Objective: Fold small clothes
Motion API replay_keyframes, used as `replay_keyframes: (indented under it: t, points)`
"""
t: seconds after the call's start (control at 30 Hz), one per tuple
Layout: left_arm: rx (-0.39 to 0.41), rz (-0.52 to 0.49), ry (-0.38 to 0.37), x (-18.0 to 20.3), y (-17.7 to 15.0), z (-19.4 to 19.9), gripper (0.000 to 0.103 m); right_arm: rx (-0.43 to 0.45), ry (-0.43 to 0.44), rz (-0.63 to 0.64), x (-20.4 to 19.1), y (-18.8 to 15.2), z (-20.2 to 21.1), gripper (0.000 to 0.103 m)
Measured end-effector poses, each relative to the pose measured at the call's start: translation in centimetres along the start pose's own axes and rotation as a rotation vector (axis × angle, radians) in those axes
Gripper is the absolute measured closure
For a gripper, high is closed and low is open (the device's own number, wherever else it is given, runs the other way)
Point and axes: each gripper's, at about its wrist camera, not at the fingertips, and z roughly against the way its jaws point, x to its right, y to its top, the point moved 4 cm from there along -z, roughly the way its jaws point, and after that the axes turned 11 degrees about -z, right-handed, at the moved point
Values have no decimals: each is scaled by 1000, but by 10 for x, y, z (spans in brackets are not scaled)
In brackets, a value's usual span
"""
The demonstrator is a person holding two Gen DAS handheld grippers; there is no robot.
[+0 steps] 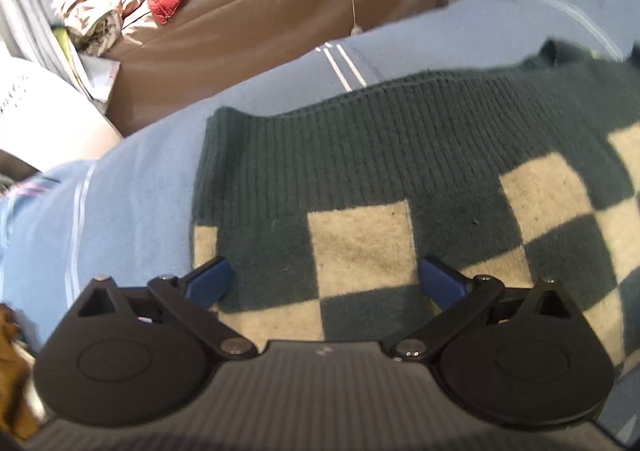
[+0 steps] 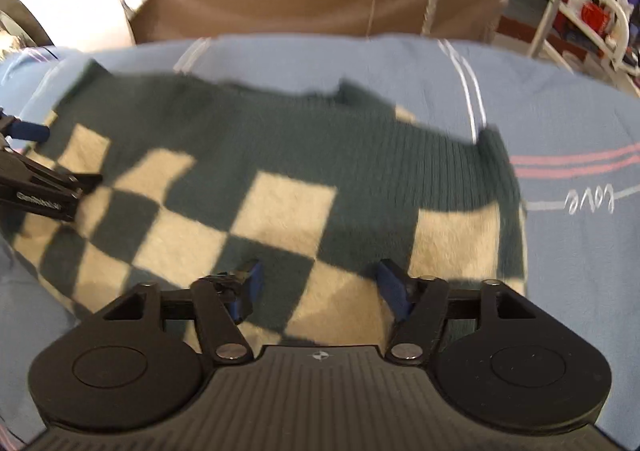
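Checkered sweater (image 1: 400, 179) beneath left gripper (image 1: 326, 283), spread wide

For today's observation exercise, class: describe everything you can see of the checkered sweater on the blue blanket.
The checkered sweater is a ribbed knit, dark green with cream squares and a plain green band along its far edge. It lies spread fairly flat on the blue blanket, with slight ripples at that edge. Both tongs, left and right, are open over its near part, gripping nothing.

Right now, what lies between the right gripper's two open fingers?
Only the checkered sweater: the right gripper hovers open over its cream-and-green squares, seen in the right wrist view.
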Motion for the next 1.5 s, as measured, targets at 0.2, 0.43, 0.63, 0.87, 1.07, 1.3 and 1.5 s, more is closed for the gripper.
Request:
replay_keyframes:
  t: [0.2,0.43,0.63,0.87,1.07,1.3,1.5]
  points:
    - [-21,21,-66,-7,0,-7,0,-10,-15,14,-1,-1,-12,0]
    - [-131,68,-53,-12,10,3,0,-45,-60,26,-7,8,10,0]
    - [-110,175,-66,-9,10,49,0,-9,-75,-23,1,20,59,0]
    - [-74,277,-93,1,21,100,0,-25,13,-120,19,16,87,0]
    - [-127,337,-85,39,27,111,0,-48,69,-98,56,26,80,0]
    - [-252,552,-101,129,19,116,0,-6,100,-4,148,96,81,0]
    - [-358,708,-162,190,22,118,0,-38,148,114,171,145,62,0]
